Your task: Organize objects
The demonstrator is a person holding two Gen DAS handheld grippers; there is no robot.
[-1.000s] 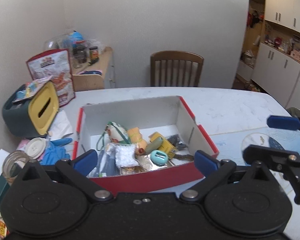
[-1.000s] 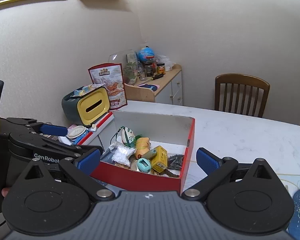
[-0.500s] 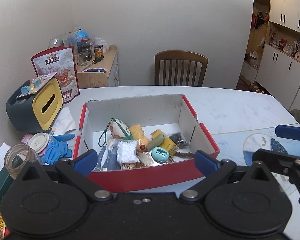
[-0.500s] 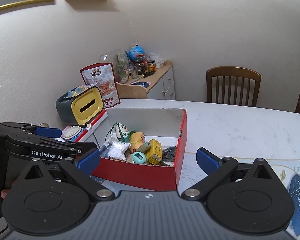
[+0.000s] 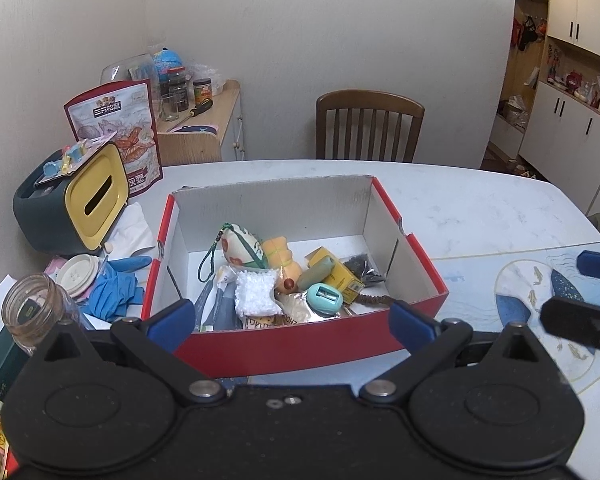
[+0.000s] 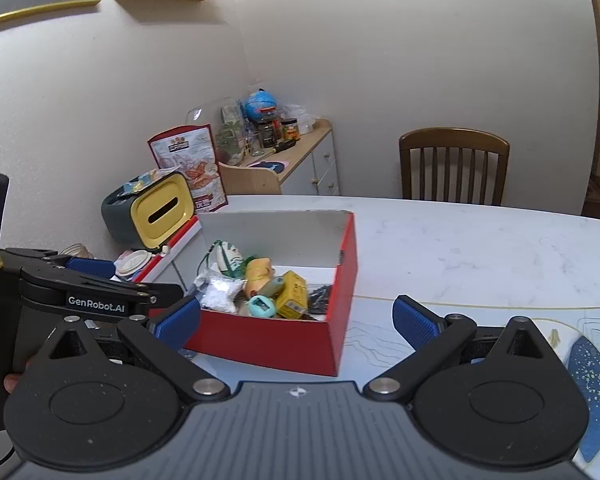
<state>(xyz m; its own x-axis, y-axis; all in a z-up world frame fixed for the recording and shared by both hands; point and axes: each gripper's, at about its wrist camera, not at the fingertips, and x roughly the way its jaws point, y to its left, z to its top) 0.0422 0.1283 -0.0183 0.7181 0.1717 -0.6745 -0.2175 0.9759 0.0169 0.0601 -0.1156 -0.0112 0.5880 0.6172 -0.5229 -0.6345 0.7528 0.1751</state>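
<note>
The red cardboard box sits open on the white marble table, and everything else is placed from it. Inside lie an embroidered pouch, an orange toy, a white bead packet, a teal pencil sharpener and a yellow carton, heaped together. The left gripper hangs in front of the box's near wall, jaws spread wide, empty. The right gripper hovers at the box's near right corner, fingers likewise apart, gripping nothing. Left of the box stand a yellow-faced tissue holder, a glass jar and blue gloves. Behind the box stands a wooden chair.
</note>
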